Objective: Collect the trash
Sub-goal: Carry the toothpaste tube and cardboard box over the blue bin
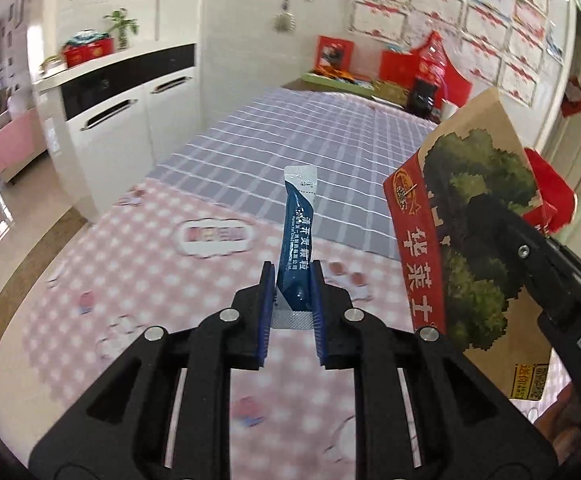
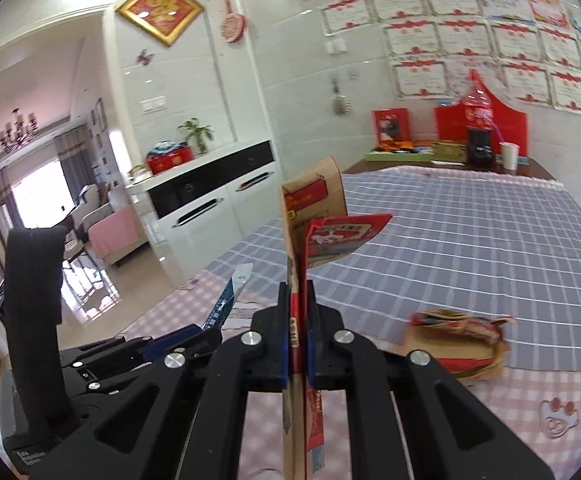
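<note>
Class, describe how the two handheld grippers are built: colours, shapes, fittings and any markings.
Both grippers, left and right, are matte black angular linkages with silver round pivot bolts. Their flat fingers carry blue ribbed pads. The right gripper's body shows white letters "DAS" in the left view; the left one has a tall black handle.

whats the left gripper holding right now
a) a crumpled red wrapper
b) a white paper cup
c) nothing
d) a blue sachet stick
d: in the left wrist view, the left gripper has its blue pads closed on the lower part of the blue sachet stick, which stands up clear of the checked tablecloth.
</note>
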Demonstrator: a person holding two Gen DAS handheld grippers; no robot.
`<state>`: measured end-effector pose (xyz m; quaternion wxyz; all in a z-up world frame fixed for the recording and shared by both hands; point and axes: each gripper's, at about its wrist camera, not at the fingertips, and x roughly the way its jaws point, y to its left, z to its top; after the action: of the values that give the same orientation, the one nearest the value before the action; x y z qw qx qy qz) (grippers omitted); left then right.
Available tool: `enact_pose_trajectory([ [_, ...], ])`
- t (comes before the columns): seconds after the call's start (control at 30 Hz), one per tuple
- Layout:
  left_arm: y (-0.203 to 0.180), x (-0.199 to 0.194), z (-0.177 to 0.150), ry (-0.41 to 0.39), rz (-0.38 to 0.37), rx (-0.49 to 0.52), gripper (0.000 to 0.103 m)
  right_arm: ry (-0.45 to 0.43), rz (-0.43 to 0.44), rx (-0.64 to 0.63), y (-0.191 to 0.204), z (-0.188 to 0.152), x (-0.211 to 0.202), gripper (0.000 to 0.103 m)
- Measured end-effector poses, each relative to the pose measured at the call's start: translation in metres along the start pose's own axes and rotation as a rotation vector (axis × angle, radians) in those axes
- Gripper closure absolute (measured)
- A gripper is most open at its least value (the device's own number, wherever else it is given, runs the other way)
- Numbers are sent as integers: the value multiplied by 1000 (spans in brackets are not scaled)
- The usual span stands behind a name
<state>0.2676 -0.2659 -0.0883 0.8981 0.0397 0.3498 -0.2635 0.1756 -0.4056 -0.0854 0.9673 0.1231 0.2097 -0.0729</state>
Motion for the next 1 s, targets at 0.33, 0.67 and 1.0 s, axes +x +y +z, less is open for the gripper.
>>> enact_pose_trajectory([
  [0.33,118,-62,-24,-58,114,-132,86,39,159,-75,123,-12,25,96],
  [0.67,255,-115,-67,-80,283,-296,86,147,389,-133,260,-39,68,96],
  [1.0,369,-126,-122,-26,404,-477,86,289,548,-245,393,-93,115,96],
])
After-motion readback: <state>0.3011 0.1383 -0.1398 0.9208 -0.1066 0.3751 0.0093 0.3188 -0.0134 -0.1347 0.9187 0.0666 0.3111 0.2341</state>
